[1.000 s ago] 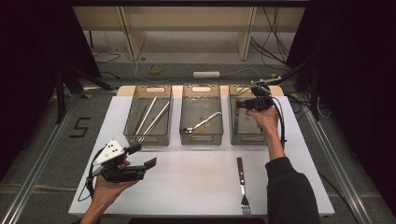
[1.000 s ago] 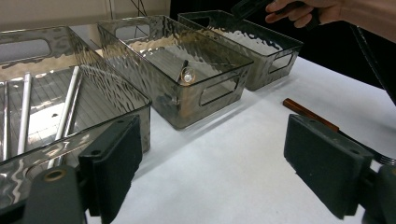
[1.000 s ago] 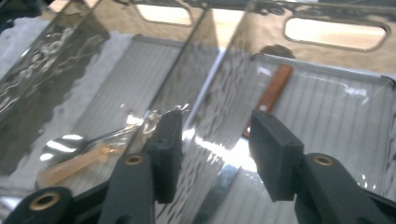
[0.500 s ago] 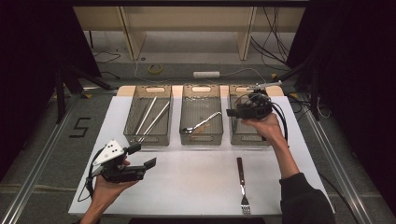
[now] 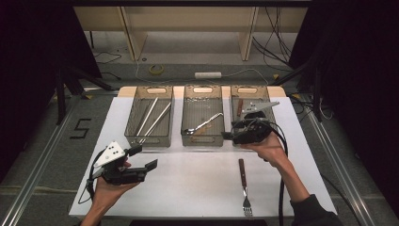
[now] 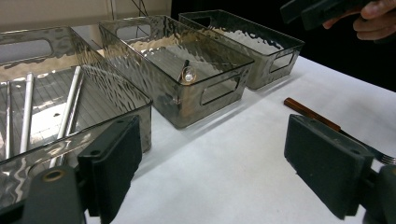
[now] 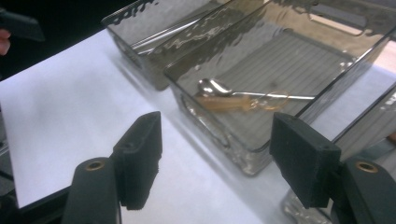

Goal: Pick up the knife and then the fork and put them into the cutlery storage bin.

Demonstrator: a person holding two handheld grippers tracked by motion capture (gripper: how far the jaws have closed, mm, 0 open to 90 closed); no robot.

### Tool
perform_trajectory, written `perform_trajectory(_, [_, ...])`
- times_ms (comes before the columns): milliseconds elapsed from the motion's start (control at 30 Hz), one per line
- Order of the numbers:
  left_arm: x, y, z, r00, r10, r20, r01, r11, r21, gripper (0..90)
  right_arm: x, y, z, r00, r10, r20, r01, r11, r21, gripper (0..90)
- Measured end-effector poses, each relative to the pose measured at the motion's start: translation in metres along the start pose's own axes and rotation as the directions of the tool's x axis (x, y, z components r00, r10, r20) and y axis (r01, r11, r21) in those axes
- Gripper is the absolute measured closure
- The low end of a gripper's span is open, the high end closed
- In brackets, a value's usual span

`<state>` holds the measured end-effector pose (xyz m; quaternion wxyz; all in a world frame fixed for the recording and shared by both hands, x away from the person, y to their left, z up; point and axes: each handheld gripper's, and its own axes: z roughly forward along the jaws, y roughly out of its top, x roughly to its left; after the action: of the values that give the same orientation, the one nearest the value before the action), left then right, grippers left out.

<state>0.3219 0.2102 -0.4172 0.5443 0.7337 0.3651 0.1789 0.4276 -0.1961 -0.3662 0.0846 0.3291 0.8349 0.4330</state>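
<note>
This looks like a lab recording bay rather than a home. A white table (image 5: 197, 188) stands between black curtains (image 5: 357, 70), with metal rails (image 5: 33, 179) on the floor, loose cables (image 5: 277, 28), a roll of tape (image 5: 156, 69) and a marked number five (image 5: 80, 128) beside it.

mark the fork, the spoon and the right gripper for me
fork (image 5: 244, 188), high view, on the shaft just below the brown handle.
spoon (image 7: 211, 87), right gripper view, on the bowl, inside the middle bin.
right gripper (image 7: 217, 161), right gripper view, midway between its open fingertips.
</note>
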Motion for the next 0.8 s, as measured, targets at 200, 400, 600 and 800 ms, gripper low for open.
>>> perform_trajectory(200, [0.0, 0.0, -0.001, 1.0, -0.003, -0.001, 0.003, 1.0, -0.004, 18.5, 0.01, -0.013, 0.002, 0.9996, -0.02, -0.017, 0.02, 1.0, -0.002, 35.0])
perform_trajectory(400, [0.0, 0.0, -0.001, 1.0, 0.003, 0.002, -0.003, 1.0, -0.002, 18.4, 0.017, -0.026, 0.008, 0.9989, -0.026, -0.038, 0.027, 0.999, 0.028, 35.1])
perform_trajectory(600, [0.0, 0.0, -0.001, 1.0, 0.004, 0.003, -0.004, 1.0, -0.003, 18.4, 0.018, -0.036, 0.012, 0.9985, -0.036, -0.04, 0.038, 0.998, 0.047, 35.3])
perform_trajectory(800, [0.0, 0.0, -0.001, 1.0, 0.005, 0.003, -0.005, 1.0, -0.001, 18.4, 0.019, -0.045, 0.015, 0.9984, -0.04, -0.039, 0.043, 0.996, 0.073, 36.9])
